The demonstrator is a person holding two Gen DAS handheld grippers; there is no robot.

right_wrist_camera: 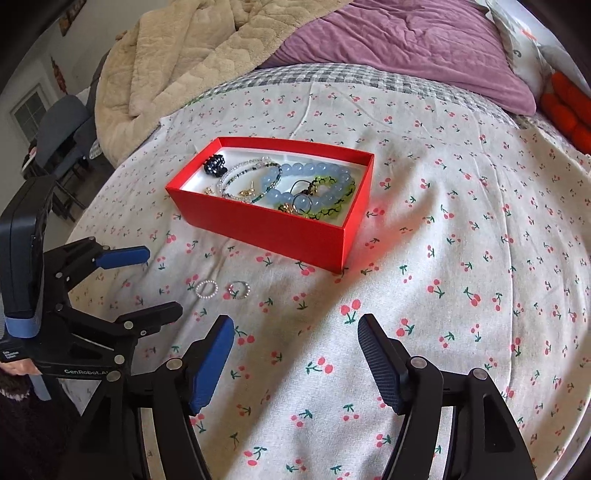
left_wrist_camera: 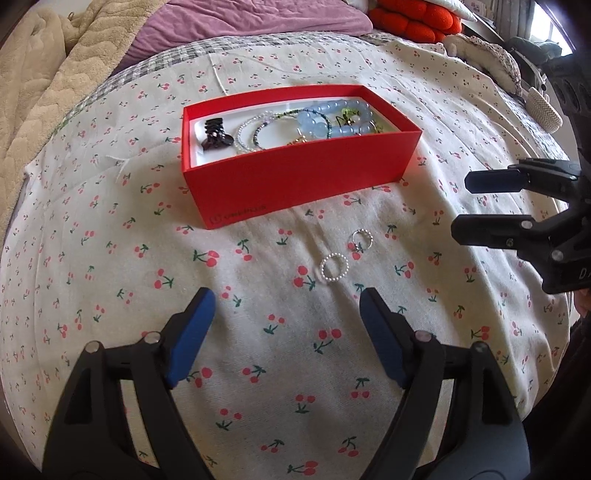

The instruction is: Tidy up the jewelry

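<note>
A red box stands open on the cherry-print bedsheet. It holds a pale blue bead bracelet, a green bracelet, thin beaded bracelets and a dark hair claw. Two small rings lie on the sheet in front of the box: a white pearl ring and a silvery beaded ring. My left gripper hovers open just short of the pearl ring, nothing between its pads. My right gripper is open and empty, to the right of the rings.
A beige blanket and a purple quilt are heaped at the far side of the bed, with an orange cushion beside them. A grey chair stands past the bed's left edge. The sheet is wrinkled around the box.
</note>
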